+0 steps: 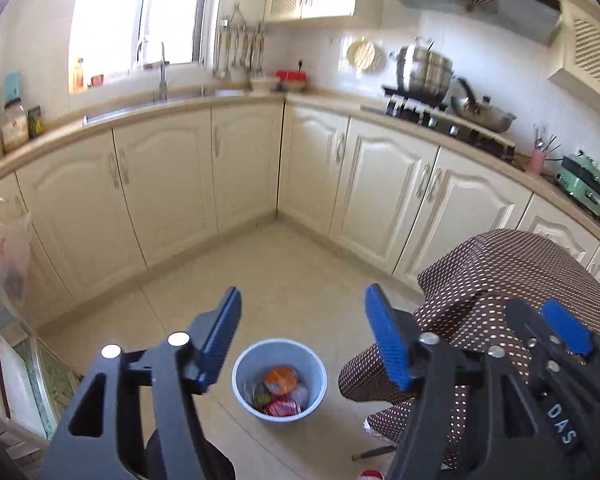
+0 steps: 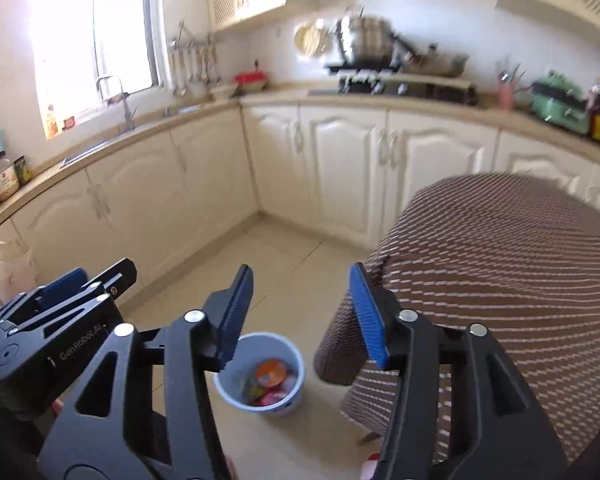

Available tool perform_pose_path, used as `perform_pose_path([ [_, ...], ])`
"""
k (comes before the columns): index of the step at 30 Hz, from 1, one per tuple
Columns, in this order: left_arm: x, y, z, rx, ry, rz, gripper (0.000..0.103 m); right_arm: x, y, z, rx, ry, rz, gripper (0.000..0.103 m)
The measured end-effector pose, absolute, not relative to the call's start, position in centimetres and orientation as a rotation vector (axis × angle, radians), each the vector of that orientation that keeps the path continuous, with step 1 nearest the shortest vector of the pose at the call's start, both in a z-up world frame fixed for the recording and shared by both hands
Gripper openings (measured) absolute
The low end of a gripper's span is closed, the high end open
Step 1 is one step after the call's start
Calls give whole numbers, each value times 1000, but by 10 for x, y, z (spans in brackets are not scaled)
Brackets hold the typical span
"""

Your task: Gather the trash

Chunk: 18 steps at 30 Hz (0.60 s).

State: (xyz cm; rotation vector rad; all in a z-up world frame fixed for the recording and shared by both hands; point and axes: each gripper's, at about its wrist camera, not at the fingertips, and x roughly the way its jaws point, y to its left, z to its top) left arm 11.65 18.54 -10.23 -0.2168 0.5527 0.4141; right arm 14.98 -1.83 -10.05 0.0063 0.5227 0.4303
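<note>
A light blue trash bin [image 1: 279, 380] stands on the tiled floor and holds several colourful wrappers [image 1: 281, 390]. It also shows in the right wrist view [image 2: 259, 374], with the wrappers [image 2: 271, 384] inside. My left gripper [image 1: 304, 320] is open and empty, held high above the bin. My right gripper [image 2: 302, 300] is open and empty too, also high above the bin. The right gripper shows at the right edge of the left wrist view [image 1: 540, 360]. The left gripper shows at the left edge of the right wrist view [image 2: 60, 308].
A table with a brown dotted cloth [image 1: 512, 292] stands right of the bin, also in the right wrist view [image 2: 500, 280]. Cream cabinets [image 1: 172, 184] line the corner. The counter carries a sink [image 1: 160, 100], a stove with pots [image 1: 432, 92] and a plastic bag [image 1: 4, 248] hangs at left.
</note>
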Motion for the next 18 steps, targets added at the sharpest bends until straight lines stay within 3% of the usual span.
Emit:
perform_pose_path([
  [11,69,135,-73,-119,390,399,84,90,-76,-78,45,368,344,71],
  [18,54,118,-60,-114,338,366,87,76,-96,-65,50,295,293,80],
])
